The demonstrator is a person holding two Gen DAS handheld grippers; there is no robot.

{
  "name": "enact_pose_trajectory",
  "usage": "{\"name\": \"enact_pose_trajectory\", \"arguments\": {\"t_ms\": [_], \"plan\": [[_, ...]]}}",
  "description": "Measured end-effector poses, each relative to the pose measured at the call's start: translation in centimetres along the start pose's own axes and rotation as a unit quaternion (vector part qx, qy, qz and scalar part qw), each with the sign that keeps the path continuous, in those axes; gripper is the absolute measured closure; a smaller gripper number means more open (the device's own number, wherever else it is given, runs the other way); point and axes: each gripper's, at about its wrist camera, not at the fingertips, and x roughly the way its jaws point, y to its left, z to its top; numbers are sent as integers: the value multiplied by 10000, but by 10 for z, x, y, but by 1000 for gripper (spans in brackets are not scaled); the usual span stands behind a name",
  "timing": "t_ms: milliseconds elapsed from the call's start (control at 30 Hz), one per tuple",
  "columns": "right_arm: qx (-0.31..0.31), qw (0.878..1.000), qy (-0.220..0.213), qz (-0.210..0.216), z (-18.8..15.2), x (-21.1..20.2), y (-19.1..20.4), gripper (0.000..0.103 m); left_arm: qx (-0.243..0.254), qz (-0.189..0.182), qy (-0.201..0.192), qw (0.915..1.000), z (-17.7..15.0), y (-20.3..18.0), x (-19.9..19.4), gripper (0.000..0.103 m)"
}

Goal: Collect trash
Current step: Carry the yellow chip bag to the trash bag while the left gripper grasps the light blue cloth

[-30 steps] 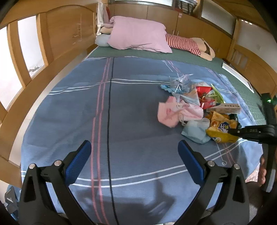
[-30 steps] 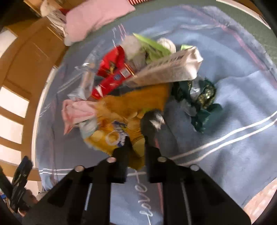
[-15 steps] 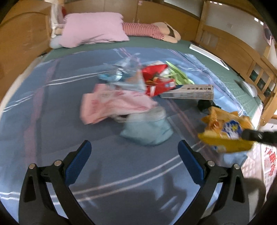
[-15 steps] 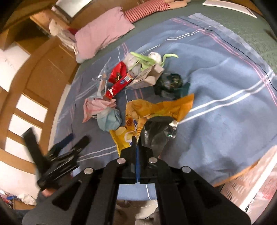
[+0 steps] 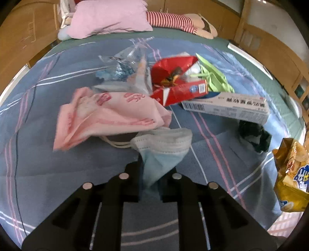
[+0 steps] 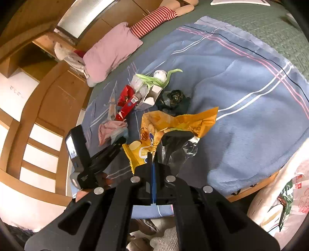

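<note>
My left gripper [image 5: 150,177] is shut on a blue and white face mask [image 5: 164,150] lying on the blue blanket [image 5: 58,173]. My right gripper [image 6: 152,160] is shut on a yellow chip bag [image 6: 173,125] and holds it above the bed's edge; the bag also shows in the left wrist view [image 5: 291,173]. A pink plastic bag [image 5: 108,115], a red wrapper [image 5: 173,85], a white carton box [image 5: 226,108], a green bag [image 5: 214,79], clear plastic [image 5: 125,61] and a dark green wrapper [image 5: 255,135] lie in a pile beyond the mask.
A pink pillow [image 5: 110,17] and a striped doll [image 5: 173,19] lie at the head of the bed. Wooden panels [image 5: 23,34] surround the bed. A white printed bag [image 6: 280,197] stands on the floor beside the bed edge.
My left gripper moved forward and shut on the face mask. My right gripper lifted the chip bag up and back from the pile toward the bed's edge.
</note>
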Motion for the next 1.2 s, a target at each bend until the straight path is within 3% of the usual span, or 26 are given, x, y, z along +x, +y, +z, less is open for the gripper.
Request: {"name": "enact_pose_trajectory", "arguments": {"t_ms": [300,400,567,867,1067,1200], "plan": [[-245,9986,-467,-12,-12,-36,14,102,57,-131,-540,9984,-11,3,-86,91],[-411,9966,-702,-125,-22,-57,24,102,196,-187,-668,9974,-16,-10,-115,91],[-417,9916,-1188,-290,-39,-103,26,102,655,-647,-898,9917,-28,-60,-160,91],[54,9689,-2172,-1181,-93,-223,-15,102,1935,-1789,-883,9606,-77,-198,-205,90],[490,9514,-2524,-1695,-127,-271,-51,102,2657,-1991,-809,9398,-119,-273,-214,90],[671,9436,-2663,-1847,-144,-286,-67,102,2880,-1993,-653,9344,-133,-297,-206,88]]}}
